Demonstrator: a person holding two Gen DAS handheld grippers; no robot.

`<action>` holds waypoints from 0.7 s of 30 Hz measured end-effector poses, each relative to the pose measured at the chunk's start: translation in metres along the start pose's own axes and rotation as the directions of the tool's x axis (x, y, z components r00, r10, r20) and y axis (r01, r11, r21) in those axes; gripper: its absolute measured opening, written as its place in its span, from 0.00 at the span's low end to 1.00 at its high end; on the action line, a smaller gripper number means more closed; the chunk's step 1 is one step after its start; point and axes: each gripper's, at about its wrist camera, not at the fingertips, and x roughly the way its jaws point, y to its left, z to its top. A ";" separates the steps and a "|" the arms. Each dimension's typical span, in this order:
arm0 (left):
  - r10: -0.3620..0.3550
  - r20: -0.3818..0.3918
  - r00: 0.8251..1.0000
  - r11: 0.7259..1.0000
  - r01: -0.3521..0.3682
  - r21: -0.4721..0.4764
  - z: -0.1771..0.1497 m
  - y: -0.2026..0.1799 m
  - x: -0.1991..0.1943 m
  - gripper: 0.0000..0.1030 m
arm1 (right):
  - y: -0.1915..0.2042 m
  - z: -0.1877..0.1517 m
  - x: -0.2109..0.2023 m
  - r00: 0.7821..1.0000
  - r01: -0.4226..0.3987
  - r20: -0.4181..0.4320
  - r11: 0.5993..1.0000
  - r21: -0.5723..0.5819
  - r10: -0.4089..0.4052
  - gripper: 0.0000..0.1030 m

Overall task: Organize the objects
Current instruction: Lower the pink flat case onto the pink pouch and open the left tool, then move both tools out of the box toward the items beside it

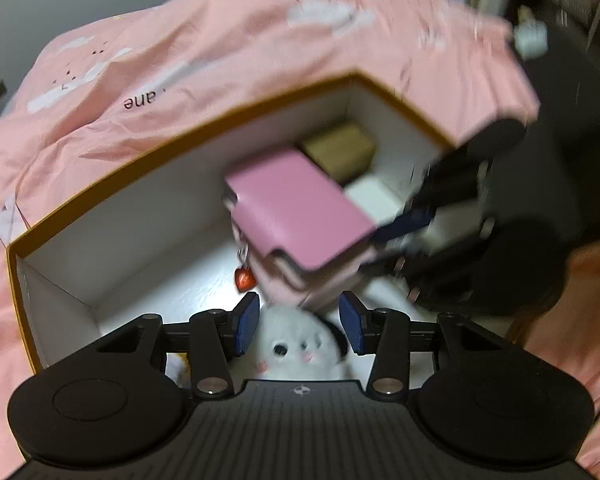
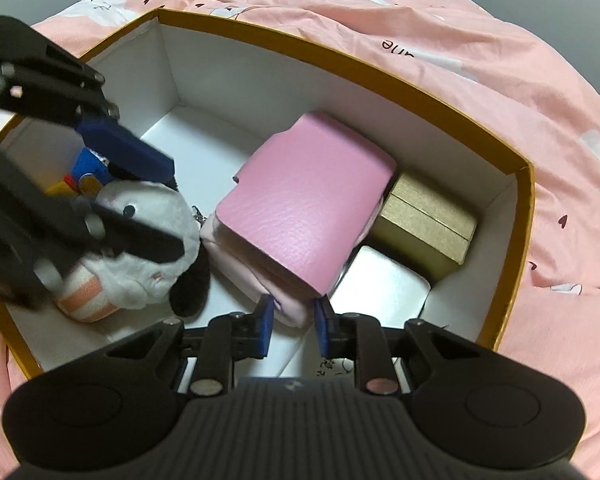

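The right gripper point(image 2: 294, 320) clenches the near end of a pink purse point(image 2: 304, 200), its blue fingers point(image 2: 265, 322) pressed against the pale pink underside on either side. The purse stretches forward from those fingertips, inside an open box point(image 2: 512, 216) with orange walls and a white lining. Beyond the purse's far right corner sits a gold box point(image 2: 428, 224), and just ahead and right of the right gripper lies a flat white box point(image 2: 384, 280), touching the gold one.

The left gripper point(image 1: 299, 322) stands open over a white plush toy point(image 1: 296, 344) (black ear, pink striped body in the right wrist view), with one blue pad on each side of the toy's head; whether the pads touch it I cannot tell. A small red heart charm point(image 1: 244, 279) hangs from the purse just ahead of the left gripper's left finger. Behind the toy, coloured items show, too hidden to identify. The box rests on a pink bedspread point(image 2: 480, 40).
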 end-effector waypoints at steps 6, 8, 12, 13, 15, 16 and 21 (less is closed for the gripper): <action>0.109 -0.085 0.990 0.994 -0.109 0.006 -0.006 0.005 0.010 0.47 | 0.002 -0.001 -0.001 1.000 0.001 0.006 1.000 0.008 -0.001 0.22; 0.124 -0.093 0.988 0.992 -0.126 -0.025 -0.007 0.012 0.008 0.47 | 0.002 -0.002 -0.001 1.000 0.000 0.006 1.000 0.010 0.000 0.22; 0.167 -0.096 0.981 0.985 -0.171 -0.037 -0.009 0.012 0.008 0.47 | 0.004 -0.002 -0.001 1.000 -0.003 0.002 1.000 0.013 0.003 0.22; 0.179 -0.098 0.979 0.982 -0.184 -0.041 -0.008 0.011 0.009 0.47 | 0.005 -0.002 -0.001 1.000 -0.002 0.002 1.000 0.012 0.002 0.22; 0.207 -0.108 0.972 0.975 -0.215 -0.064 -0.005 0.010 0.014 0.47 | 0.008 0.000 0.001 1.000 0.000 0.001 1.000 0.004 0.000 0.22; 0.218 -0.110 0.970 0.972 -0.226 -0.069 -0.004 0.008 0.014 0.47 | 0.008 0.002 0.002 1.000 0.001 0.000 1.000 0.000 -0.001 0.22; 0.210 -0.094 0.973 0.972 -0.218 -0.085 -0.005 0.007 0.011 0.45 | -0.004 0.007 0.004 1.000 0.001 -0.016 1.000 0.005 -0.001 0.22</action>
